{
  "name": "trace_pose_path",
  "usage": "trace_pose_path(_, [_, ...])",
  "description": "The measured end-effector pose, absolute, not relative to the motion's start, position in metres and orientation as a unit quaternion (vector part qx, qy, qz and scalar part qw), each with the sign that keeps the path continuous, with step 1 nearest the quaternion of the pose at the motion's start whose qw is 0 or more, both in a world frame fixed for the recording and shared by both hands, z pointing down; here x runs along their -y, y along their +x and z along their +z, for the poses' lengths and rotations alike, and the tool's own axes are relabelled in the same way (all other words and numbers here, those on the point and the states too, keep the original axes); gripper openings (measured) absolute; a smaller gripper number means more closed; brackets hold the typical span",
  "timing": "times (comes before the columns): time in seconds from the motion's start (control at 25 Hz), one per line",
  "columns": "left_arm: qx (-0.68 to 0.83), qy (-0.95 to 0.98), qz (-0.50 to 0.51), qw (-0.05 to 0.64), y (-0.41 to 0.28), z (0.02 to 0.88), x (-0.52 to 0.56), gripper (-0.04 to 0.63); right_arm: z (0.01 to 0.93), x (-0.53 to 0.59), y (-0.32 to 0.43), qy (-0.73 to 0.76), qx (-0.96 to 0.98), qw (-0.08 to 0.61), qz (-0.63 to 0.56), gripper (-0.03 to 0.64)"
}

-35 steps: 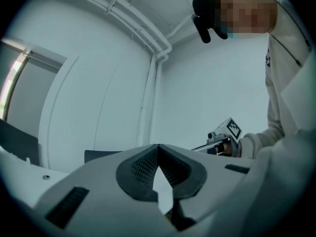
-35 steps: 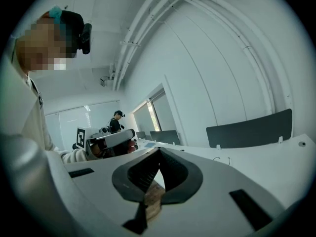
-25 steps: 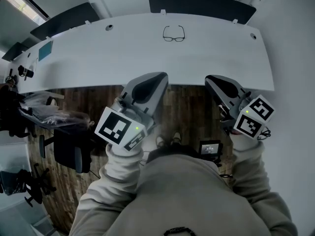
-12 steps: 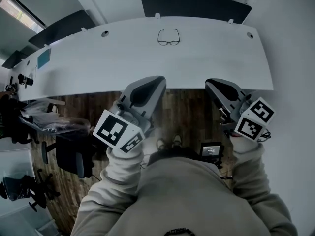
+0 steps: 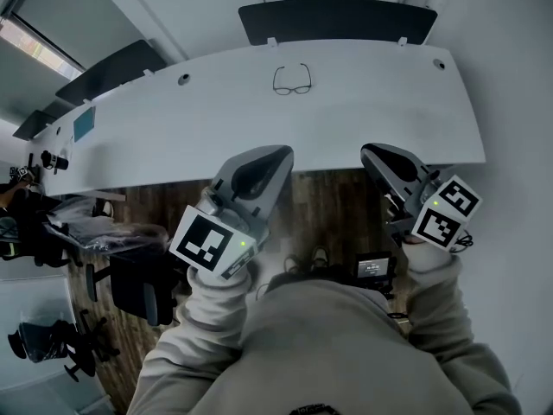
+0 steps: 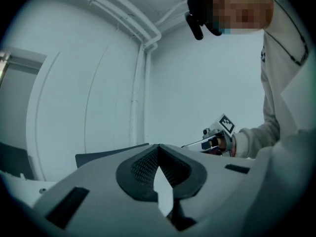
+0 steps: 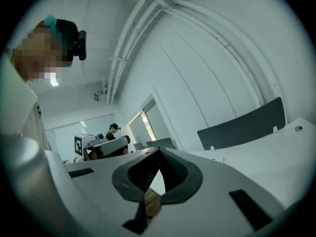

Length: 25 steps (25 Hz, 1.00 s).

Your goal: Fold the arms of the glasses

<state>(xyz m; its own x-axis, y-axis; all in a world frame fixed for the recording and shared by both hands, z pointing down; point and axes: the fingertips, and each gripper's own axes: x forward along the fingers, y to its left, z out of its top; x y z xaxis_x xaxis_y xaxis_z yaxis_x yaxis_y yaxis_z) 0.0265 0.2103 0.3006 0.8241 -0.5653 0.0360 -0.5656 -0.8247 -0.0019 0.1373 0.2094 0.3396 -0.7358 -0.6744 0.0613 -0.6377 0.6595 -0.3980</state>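
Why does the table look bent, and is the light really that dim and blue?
Head view: the wide lens bows the table; the light is dim and bluish; the glasses are small yet sharp. Right gripper view: the pipes arc the same way, inside a black round border. Left gripper view: same border.

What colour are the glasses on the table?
The glasses have thin black frames. They show best in the head view, lying on the white table.

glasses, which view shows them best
The head view: the glasses lie whole and unblocked on the far side of the desk. The left gripper view shows nothing of them; the right gripper view shows the desk, but no glasses can be made out there.
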Motion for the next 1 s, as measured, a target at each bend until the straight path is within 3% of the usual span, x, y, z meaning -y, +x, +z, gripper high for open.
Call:
trace_pose_path(0.72, [0.278, 0.96, 0.026, 0.008, 0.066, 0.294, -0.172, -0.004, 0.334, -0.195, 0.217, -0.404, -0.888, 0.112, -0.19, 0.02])
trace_pose_path(1.0, [0.247, 0.967, 0.028, 0.05, 0.071, 0.343, -0.141, -0.004, 0.36, -0.166, 0.224, -0.446, -0.87, 0.093, -0.188, 0.02])
